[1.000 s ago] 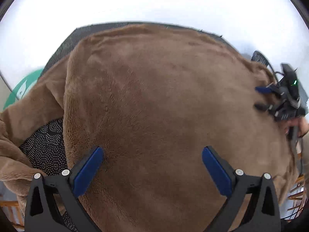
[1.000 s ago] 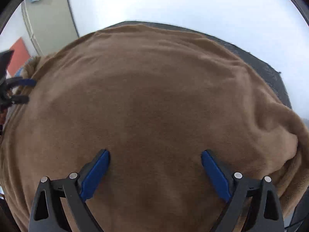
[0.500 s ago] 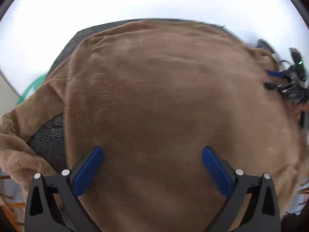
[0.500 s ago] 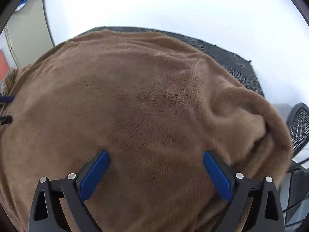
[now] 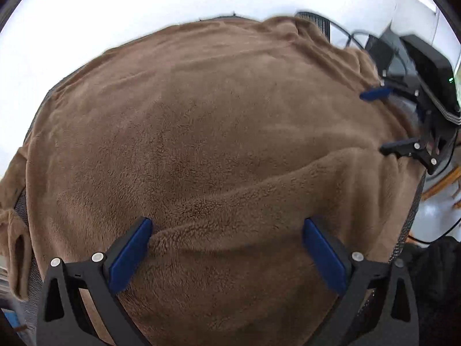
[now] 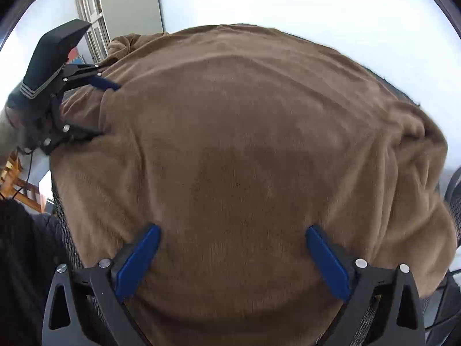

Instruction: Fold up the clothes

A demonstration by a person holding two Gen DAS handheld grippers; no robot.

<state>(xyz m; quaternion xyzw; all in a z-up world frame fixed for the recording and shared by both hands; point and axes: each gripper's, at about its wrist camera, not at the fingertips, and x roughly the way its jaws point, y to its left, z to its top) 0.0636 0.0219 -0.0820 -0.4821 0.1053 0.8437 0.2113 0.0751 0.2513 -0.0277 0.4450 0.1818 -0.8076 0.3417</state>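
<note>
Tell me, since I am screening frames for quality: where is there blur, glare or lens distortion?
Left wrist view: right gripper smeared by motion, wall blown out white, brown garment bulged by fisheye. Right wrist view: left gripper sharper, fleece soft, dark corners.

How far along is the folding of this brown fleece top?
Early. The brown fleece top lies spread over the dark mat, with one flap laid across. Nothing is in hand: left gripper and right gripper are open. Most folds remain.

Office: mesh chair (image 6: 455, 201), grey cabinet (image 6: 126, 8).
</note>
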